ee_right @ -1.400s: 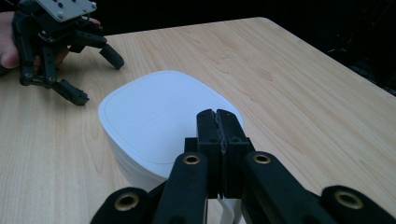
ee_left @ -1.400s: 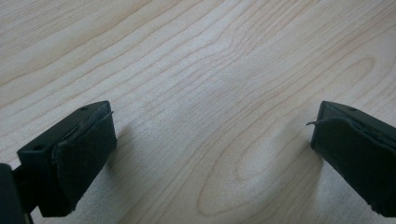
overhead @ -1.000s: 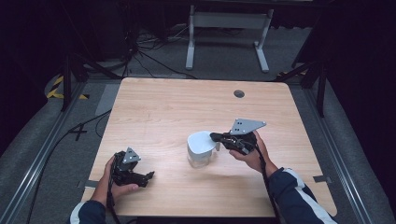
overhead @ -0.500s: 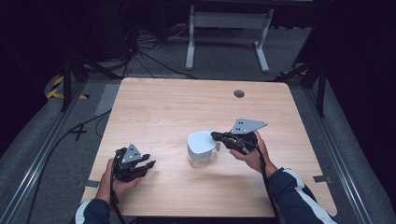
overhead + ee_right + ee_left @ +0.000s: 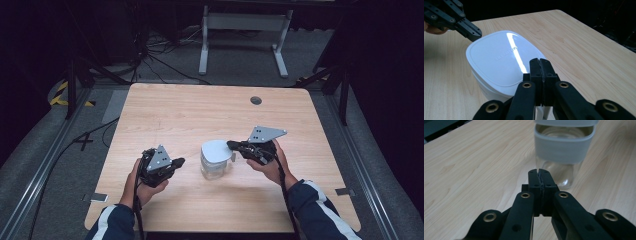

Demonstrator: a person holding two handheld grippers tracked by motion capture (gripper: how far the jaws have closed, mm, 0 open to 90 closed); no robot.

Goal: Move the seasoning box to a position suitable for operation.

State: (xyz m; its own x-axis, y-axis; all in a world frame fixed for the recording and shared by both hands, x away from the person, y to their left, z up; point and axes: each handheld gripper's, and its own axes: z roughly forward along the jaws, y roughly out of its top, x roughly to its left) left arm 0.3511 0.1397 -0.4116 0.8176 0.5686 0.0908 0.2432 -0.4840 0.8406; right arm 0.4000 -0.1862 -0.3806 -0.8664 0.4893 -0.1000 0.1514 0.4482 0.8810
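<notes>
A white-lidded clear container (image 5: 216, 160) stands upright on the desk (image 5: 200, 110). The right hand-held gripper (image 5: 234, 145), clenched and empty, touches its lid edge; the left hand-held gripper (image 5: 178, 162), also clenched, points at it from just beside.

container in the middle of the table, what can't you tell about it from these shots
- Contents: the white lid covers the container in the high and right gripper views; the left gripper view cuts off its top.
- Lid lettering: glare, too faint.
- Whether the right gripper touches the lid: its own shut jaws hide the contact.
</notes>
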